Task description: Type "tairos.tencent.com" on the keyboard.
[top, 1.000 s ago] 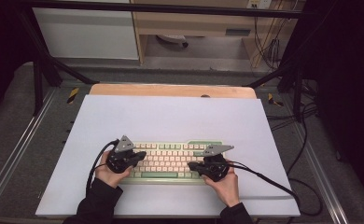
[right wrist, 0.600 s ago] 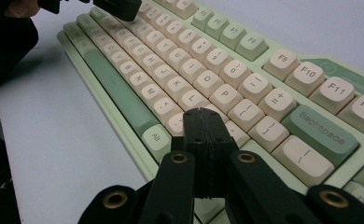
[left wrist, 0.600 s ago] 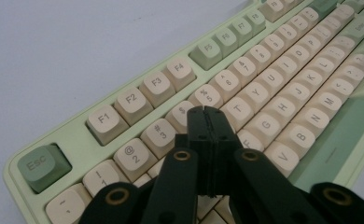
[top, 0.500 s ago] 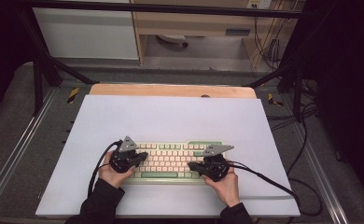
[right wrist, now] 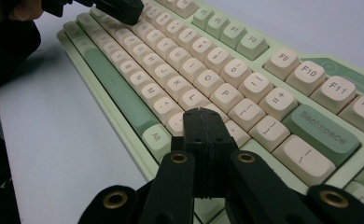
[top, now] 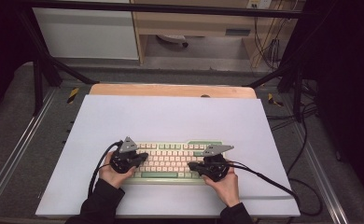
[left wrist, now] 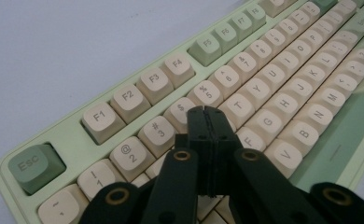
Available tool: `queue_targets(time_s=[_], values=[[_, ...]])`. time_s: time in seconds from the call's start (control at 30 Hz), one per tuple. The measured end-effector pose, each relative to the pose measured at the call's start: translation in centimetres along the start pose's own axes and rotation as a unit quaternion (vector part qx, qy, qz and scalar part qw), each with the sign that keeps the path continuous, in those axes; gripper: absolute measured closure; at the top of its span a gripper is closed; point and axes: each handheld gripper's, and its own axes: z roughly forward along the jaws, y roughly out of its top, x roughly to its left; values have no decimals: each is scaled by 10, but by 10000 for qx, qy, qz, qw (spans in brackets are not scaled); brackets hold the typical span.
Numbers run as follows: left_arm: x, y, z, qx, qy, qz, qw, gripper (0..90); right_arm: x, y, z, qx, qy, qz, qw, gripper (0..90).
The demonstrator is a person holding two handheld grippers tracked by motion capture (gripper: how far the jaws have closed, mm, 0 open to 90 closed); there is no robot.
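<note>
Starting nearest us, we see both hands coming in from the bottom edge, each holding a hand-held gripper over the keyboard (top: 171,159), which lies on the near half of the pale table (top: 171,116), its long side facing us. Our left hand-held gripper (top: 143,157) is clenched on nothing, its jaws pressed flat together, and its own view puts the tip (left wrist: 207,112) over the letter rows near the R and T keys, with the Esc key (left wrist: 31,165) off at the corner. Our right hand-held gripper (top: 192,165) is likewise clenched and empty; its tip (right wrist: 203,114) hovers low over the keys just past the Alt key (right wrist: 156,137), with Backspace (right wrist: 322,128) farther along. Whether either tip is pressing a key or only hovering, we cannot tell. We judge the work to be typing with the closed tips, so we should keep the jaws shut as one blunt point, come straight down on the middle of a single key, press lightly, and lift clear before moving sideways, so neighbouring keys stay untouched and the keyboard does not slide. Farther off lies bare table, then its wooden far edge (top: 171,89).
</note>
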Motion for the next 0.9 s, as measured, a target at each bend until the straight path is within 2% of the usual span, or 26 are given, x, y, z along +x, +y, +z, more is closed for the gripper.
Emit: queue_targets(time_s=[0.33, 0.9], values=[[-1, -2, 0, 4, -15, 2, 10000, 896, 0, 0, -1, -15, 2, -24, 10000, 900], [-4, -4, -19, -138, -135, 72, 9998, 896, 1, 1, -2, -60, 23, -6, 10000, 900]])
